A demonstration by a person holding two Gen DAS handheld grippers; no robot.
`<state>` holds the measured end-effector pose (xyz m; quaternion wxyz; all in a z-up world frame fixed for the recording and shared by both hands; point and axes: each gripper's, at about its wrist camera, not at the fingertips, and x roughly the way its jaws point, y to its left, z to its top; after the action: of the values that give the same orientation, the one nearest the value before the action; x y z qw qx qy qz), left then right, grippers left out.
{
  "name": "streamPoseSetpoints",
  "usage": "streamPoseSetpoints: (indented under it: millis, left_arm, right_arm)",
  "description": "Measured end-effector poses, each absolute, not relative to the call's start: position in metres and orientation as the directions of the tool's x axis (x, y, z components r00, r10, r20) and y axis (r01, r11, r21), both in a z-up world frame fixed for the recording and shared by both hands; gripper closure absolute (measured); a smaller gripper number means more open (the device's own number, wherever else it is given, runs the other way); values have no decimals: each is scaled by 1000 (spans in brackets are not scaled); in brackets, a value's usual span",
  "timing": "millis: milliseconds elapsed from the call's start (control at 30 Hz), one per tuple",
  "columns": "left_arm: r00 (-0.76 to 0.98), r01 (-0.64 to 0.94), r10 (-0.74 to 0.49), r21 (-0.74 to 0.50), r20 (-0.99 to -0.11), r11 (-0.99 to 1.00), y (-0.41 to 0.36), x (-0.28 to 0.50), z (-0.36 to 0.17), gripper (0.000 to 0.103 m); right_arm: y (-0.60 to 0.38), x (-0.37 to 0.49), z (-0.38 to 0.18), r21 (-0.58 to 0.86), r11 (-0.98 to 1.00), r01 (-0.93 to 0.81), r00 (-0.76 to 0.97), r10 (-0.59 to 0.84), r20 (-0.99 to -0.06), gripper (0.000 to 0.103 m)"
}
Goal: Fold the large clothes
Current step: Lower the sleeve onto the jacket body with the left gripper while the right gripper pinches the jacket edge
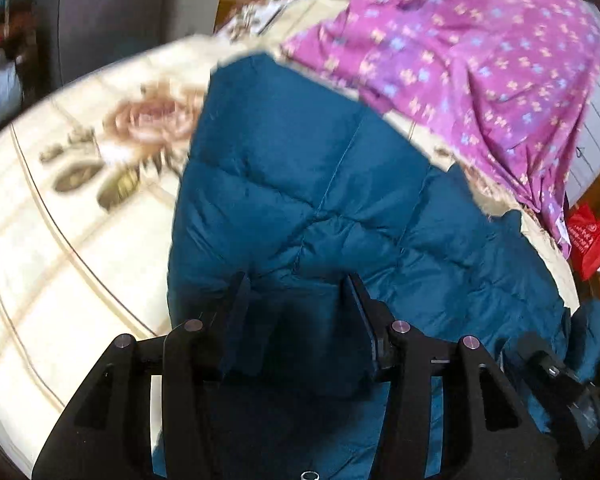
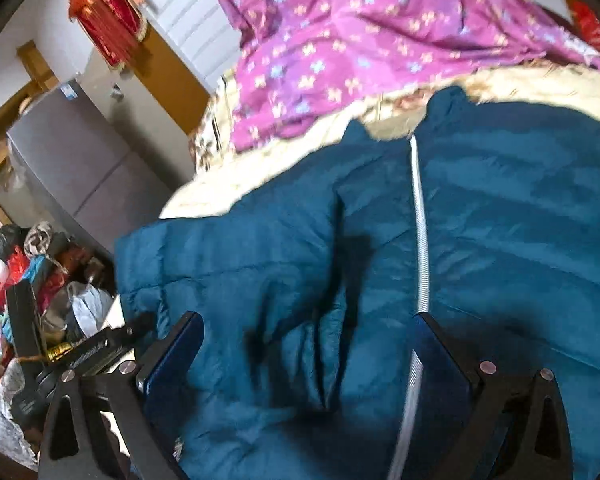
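Left tongs (image 1: 300, 292) clamp teal jacket (image 1: 300, 184); right tongs (image 2: 308, 332) spread above.

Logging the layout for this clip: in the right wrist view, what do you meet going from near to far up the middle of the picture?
Right gripper → blue puffer jacket with its white zipper → cream floral bedspread → purple flowered cloth.
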<state>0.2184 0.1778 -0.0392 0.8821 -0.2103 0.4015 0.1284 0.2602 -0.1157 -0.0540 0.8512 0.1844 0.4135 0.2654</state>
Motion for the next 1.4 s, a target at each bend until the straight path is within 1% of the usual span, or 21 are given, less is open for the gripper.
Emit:
streamPoseSetpoints:
  millis: [100, 333, 367, 400, 433, 500, 567, 667, 700, 767, 833, 900, 1000, 1067, 1133, 1167, 1200, 1233, 1267, 1300, 1400]
  left_arm:
    - [643, -390, 72, -244, -763, 888, 173, 222, -39, 56]
    - [640, -397, 82, -237, -764, 887, 171, 222, -39, 56]
    - [640, -396, 84, -234, -764, 888, 171, 223, -39, 56]
    - [640, -395, 88, -228, -764, 890, 171, 223, -39, 56]
    - [639, -397, 98, -219, -763, 891, 171, 223, -38, 56]
    - [639, -399, 104, -214, -762, 892, 171, 222, -37, 56]
    - [645, -400, 100, -224, -758, 889, 171, 221, -35, 55]
    - [692, -371, 84, -253, -717, 894, 167, 216, -24, 55]
    - [709, -360, 92, -246, -700, 900, 164, 214, -19, 55]
    - [730, -345, 104, -233, -675, 909, 159, 212, -13, 50]
    - [743, -324, 95, -233, -663, 917, 155, 212, -11, 49]
    - [736, -315, 80, -235, -672, 920, 153, 214, -14, 49]
    - [726, -333, 89, -235, -682, 913, 155, 214, -17, 49]
    - [724, -343, 85, -251, -684, 905, 158, 213, -18, 49]
    - [721, -353, 93, -249, -686, 902, 159, 212, -19, 49]
    - [718, -358, 99, -243, -689, 902, 158, 212, -20, 49]
    - [711, -359, 100, -237, -696, 903, 157, 212, -22, 49]
    - [704, -361, 101, -231, -703, 904, 157, 213, -24, 49]
    - [694, -365, 106, -221, -712, 904, 157, 214, -27, 49]
    - [685, -373, 116, -209, -720, 904, 157, 215, -29, 49]
    - [670, -385, 114, -212, -733, 899, 162, 219, -34, 49]
  right_arm:
    - [-106, 274, -73, 582, 760, -289, 460, 643, -612, 0]
    - [-93, 281, -76, 594, 715, -369, 409, 699, -587, 1]
    - [-93, 278, -76, 602, 701, -382, 403, 713, -574, 12]
    - [-94, 274, -75, 615, 684, -393, 394, 729, -559, 41]
    - [-95, 272, -75, 644, 646, -410, 370, 763, -530, 55]
    - [-97, 268, -75, 662, 628, -410, 361, 778, -514, 67]
    - [-102, 260, -69, 647, 635, -422, 389, 771, -504, 73]
    - [-117, 253, -58, 599, 698, -393, 464, 713, -526, 77]
    - [-129, 250, -52, 583, 728, -361, 503, 678, -536, 82]
    - [-157, 248, -45, 561, 778, -283, 564, 608, -558, 90]
    - [-194, 244, -38, 542, 814, -210, 625, 538, -565, 92]
    - [-237, 242, -35, 521, 846, -113, 671, 452, -588, 94]
    - [-283, 240, -35, 514, 856, -49, 697, 398, -596, 94]
    - [-297, 236, -36, 587, 802, -109, 690, 487, -536, 94]
    - [-292, 232, -34, 619, 772, -146, 682, 532, -502, 90]
    - [-285, 232, -33, 611, 776, -157, 679, 534, -503, 72]
    - [-275, 234, -30, 598, 785, -162, 675, 530, -513, 31]
    - [-260, 236, -28, 581, 797, -166, 670, 523, -527, 10]
    - [-246, 236, -27, 575, 796, -190, 668, 534, -518, 0]
    - [-230, 237, -24, 576, 780, -245, 662, 568, -488, 0]
    - [-174, 250, -29, 595, 723, -353, 550, 674, -493, 0]
